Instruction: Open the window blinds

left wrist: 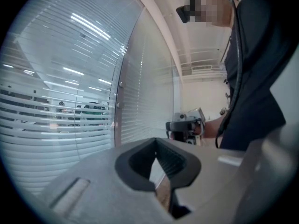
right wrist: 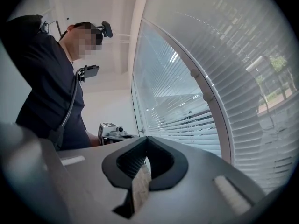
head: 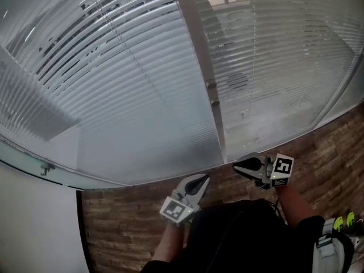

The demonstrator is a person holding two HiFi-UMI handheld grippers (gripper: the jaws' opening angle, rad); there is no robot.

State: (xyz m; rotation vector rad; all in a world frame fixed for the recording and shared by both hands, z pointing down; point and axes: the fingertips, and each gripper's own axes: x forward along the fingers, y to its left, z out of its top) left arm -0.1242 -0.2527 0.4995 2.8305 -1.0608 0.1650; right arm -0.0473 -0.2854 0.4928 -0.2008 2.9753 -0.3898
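Holding both grippers level with the foot of the window blinds point(head: 131, 90), well short of the slats. My left gripper point(head: 203, 179) has its jaws pressed together, empty, and my right gripper point(head: 236, 164) is the same, closed on nothing. The blinds rise ahead, split by a frame post point(head: 200, 56). Their top is cut off. A thin hanging line point(head: 251, 67) on the right panel is too faint to identify.

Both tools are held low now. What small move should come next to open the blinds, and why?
Probably raise the right tool toward the two small knobs on the window post, opening its jaws on the way. It and the left tool are shut and empty, held low below the blinds, and those knobs seem the nearest control.
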